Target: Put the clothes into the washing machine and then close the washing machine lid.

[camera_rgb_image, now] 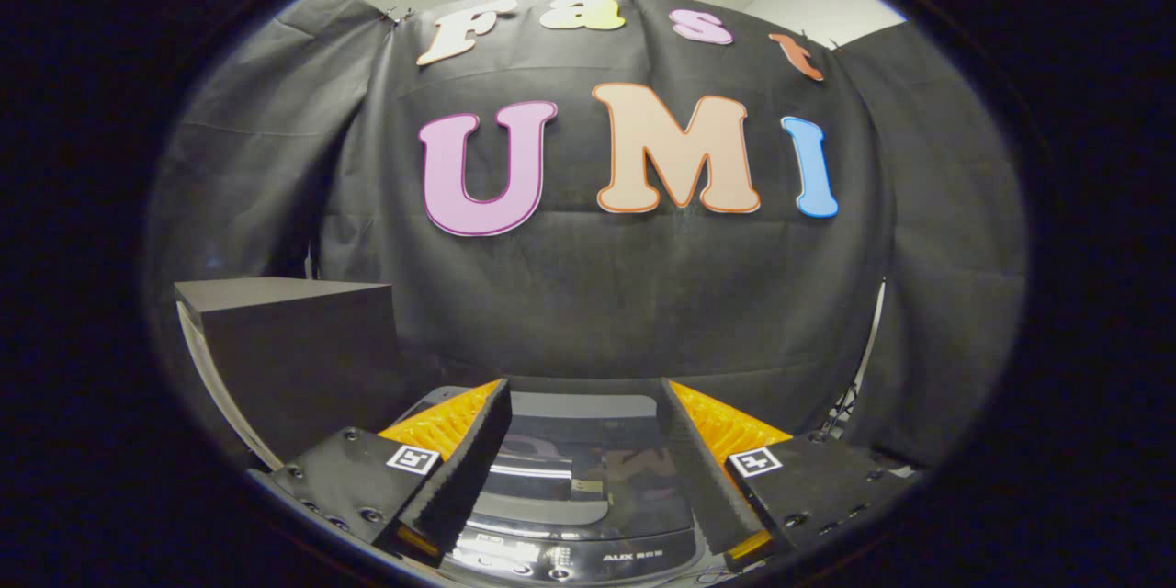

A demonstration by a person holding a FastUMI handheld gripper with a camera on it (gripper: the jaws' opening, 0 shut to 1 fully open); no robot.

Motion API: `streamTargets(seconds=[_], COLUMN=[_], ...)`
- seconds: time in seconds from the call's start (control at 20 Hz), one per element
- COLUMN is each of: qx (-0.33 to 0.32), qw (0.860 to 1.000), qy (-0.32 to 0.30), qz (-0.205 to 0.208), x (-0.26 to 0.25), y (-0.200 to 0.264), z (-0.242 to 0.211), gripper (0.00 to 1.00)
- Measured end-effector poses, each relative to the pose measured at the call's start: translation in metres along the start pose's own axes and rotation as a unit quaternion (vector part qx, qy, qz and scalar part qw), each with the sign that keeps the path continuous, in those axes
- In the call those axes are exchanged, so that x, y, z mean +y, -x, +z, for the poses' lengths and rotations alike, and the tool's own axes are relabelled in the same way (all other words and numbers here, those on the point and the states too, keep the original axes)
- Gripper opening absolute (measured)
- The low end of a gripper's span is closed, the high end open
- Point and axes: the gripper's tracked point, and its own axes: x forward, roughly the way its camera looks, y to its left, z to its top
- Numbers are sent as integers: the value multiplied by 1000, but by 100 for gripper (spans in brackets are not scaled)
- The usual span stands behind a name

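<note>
The washing machine [574,478] is lying low and near, directly below the claw [582,400], its glossy lid [560,496] showing between the fingers. A dark box [294,349] is standing to the left. The claw is hovering with fingers spread apart, gripping nothing. Patterned clothes [634,464] are seemingly showing through the lid.

Washing machine [579,478] seen from above between and beyond the spread fingers, its dark glossy lid [560,459] lying shut and flat, mottled clothes [634,469] dimly visible through the glass.
</note>
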Motion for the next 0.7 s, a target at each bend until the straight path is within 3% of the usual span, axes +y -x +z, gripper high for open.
streamTargets(seconds=[0.45,0.7], qx=[-103,-85], qw=[995,996], qy=[13,0], qz=[7,-14], x=[-22,-38], y=[89,114], z=[-59,-90], gripper=[98,98])
